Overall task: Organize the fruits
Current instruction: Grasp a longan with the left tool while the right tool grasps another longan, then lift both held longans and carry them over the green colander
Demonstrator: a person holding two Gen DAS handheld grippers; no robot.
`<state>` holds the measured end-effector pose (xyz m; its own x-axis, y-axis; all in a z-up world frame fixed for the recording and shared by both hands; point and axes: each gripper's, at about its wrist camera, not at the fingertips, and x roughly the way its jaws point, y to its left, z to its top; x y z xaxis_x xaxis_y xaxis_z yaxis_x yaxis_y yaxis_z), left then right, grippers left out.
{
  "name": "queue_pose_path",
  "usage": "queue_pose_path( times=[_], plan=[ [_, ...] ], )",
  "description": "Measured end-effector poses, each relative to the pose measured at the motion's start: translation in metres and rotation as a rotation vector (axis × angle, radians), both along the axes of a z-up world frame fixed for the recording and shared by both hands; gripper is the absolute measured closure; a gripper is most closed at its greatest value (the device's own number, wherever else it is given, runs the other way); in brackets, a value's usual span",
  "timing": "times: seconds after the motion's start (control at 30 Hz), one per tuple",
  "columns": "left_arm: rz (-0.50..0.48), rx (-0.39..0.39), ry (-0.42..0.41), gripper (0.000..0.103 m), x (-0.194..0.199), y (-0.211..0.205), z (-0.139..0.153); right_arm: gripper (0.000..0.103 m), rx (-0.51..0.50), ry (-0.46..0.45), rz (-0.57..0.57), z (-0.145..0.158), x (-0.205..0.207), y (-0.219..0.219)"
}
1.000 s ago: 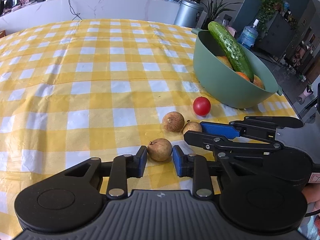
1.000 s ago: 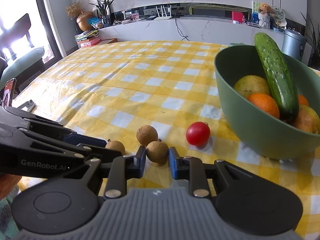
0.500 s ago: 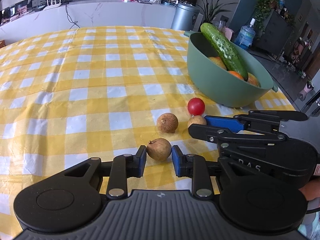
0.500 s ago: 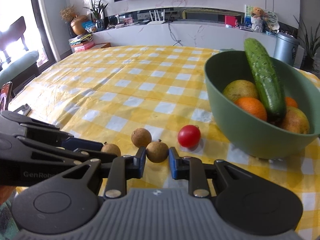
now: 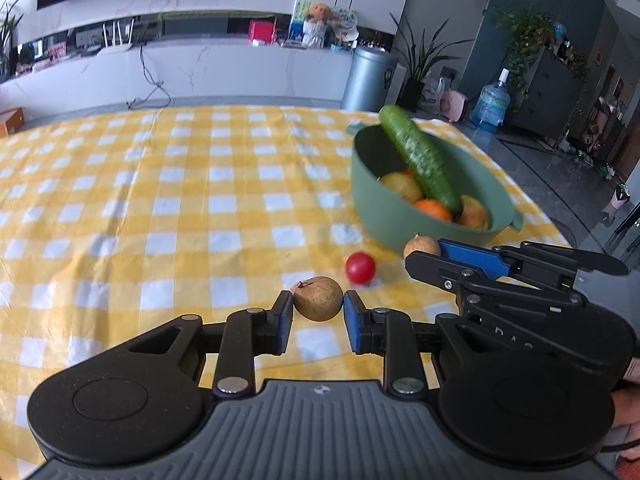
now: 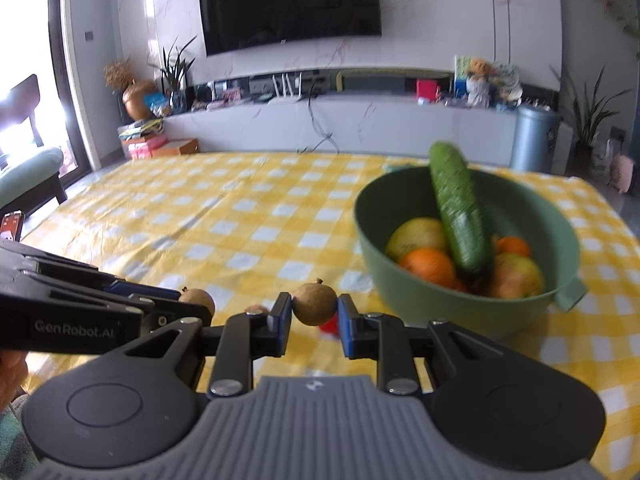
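Note:
My left gripper (image 5: pixel 319 308) is shut on a small brown round fruit (image 5: pixel 319 300), lifted off the yellow checked tablecloth (image 5: pixel 180 208). My right gripper (image 6: pixel 315 314) is shut on a second brown fruit (image 6: pixel 315 302), also raised. Each gripper shows in the other's view with its fruit: the right one (image 5: pixel 420 254) at the right, the left one (image 6: pixel 194 308) at the left. A red tomato (image 5: pixel 361 267) lies on the cloth just before the green bowl (image 5: pixel 384 216). The bowl (image 6: pixel 440 312) holds a cucumber (image 6: pixel 460 220), oranges and yellow fruit.
The table's right edge runs just past the bowl. A white low cabinet (image 6: pixel 360 128) with a TV above it stands beyond the far edge, a grey bin (image 5: pixel 370 78) beside it. A green chair (image 6: pixel 24 180) sits off the left side.
Both grippers have risen with their brown fruits off the cloth. The views now look more level, and the tomato and bowl sit lower and closer in the frames.

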<state>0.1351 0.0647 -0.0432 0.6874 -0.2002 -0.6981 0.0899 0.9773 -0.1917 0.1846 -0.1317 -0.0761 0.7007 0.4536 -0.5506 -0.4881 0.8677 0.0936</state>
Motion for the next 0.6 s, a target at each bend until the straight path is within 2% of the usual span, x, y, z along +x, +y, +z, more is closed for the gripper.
queue_pose_path(
  times=[0.3,0.43,0.6],
  plan=[
    [-0.038,0.007,-0.07,0.073,0.011,-0.032,0.028,0.082,-0.022,-0.159,-0.085,0.024,-0.012,-0.026],
    [-0.055,-0.016,-0.071,0.073,0.023,-0.045,0.036,0.082,0.0,-0.187,-0.154,0.031,-0.006,-0.045],
    [-0.084,-0.001,-0.09,0.073,0.038,-0.063,0.041,0.082,0.015,-0.192,-0.244,0.032,0.008,-0.065]
  ],
)
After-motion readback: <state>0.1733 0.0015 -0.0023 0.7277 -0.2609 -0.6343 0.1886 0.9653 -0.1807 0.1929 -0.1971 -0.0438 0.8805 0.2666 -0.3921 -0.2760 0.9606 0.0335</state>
